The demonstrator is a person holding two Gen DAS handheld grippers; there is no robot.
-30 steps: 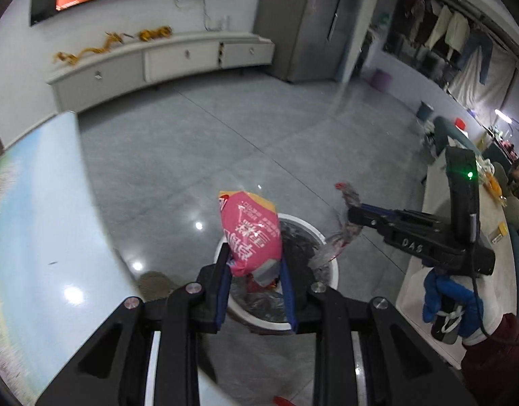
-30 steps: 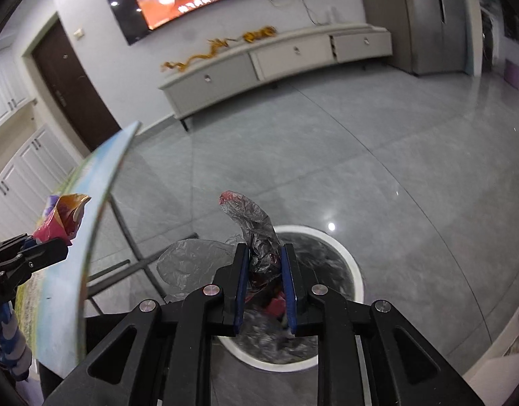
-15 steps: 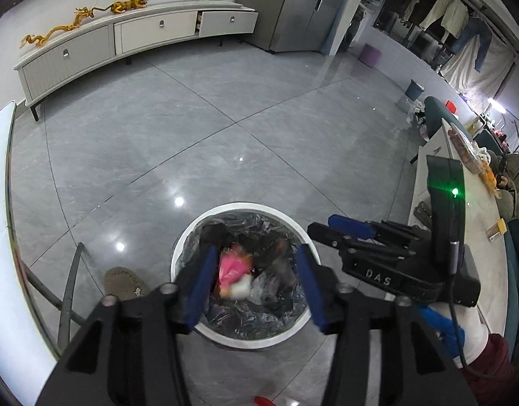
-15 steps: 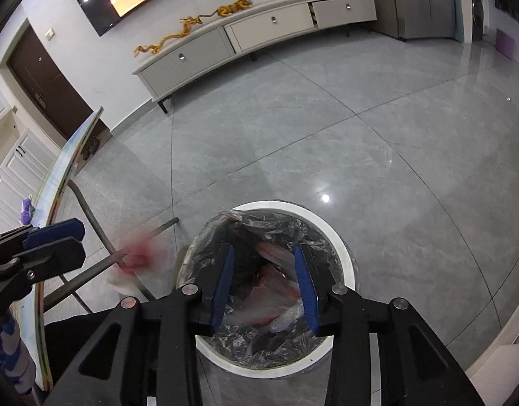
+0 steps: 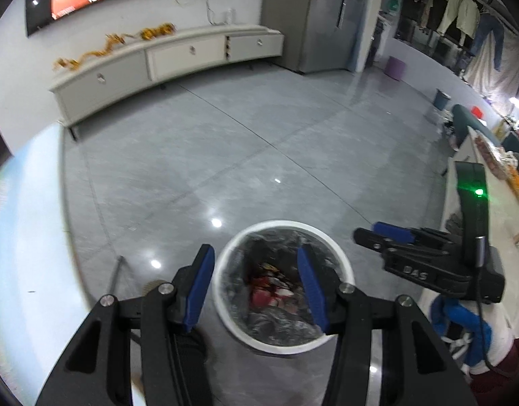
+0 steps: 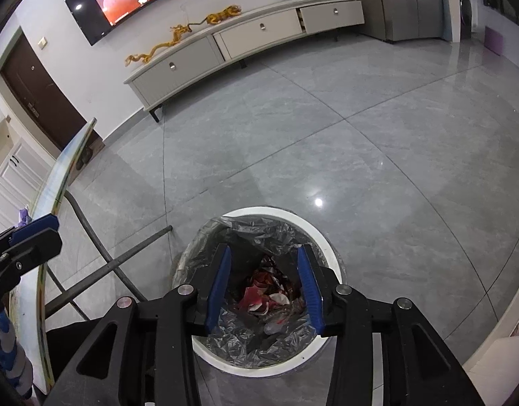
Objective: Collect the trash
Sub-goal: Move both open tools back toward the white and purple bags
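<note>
A round white bin (image 5: pixel 347 272) lined with a dark plastic bag stands on the grey tile floor; it also shows in the right wrist view (image 6: pixel 333 253). Red and white wrappers (image 5: pixel 267 296) lie inside it, seen too in the right wrist view (image 6: pixel 259 299). My left gripper (image 5: pixel 256 287) is open and empty above the bin. My right gripper (image 6: pixel 264 289) is open and empty above the bin too. The right gripper shows in the left wrist view (image 5: pixel 381 233), and the left one in the right wrist view (image 6: pixel 36 233).
A glass-topped table (image 5: pixel 25 237) with metal legs (image 6: pixel 100 267) stands left of the bin. A pale table edge (image 5: pixel 459 176) with clutter is at the right. A long TV cabinet (image 6: pixel 245 37) lines the far wall. The floor (image 6: pixel 327 142) stretches between.
One second ago my left gripper held a pink wrapper and my right a crumpled wrapper over the bin. Both opened, the wrappers fell into the bin, and both grippers have tilted up slightly.
</note>
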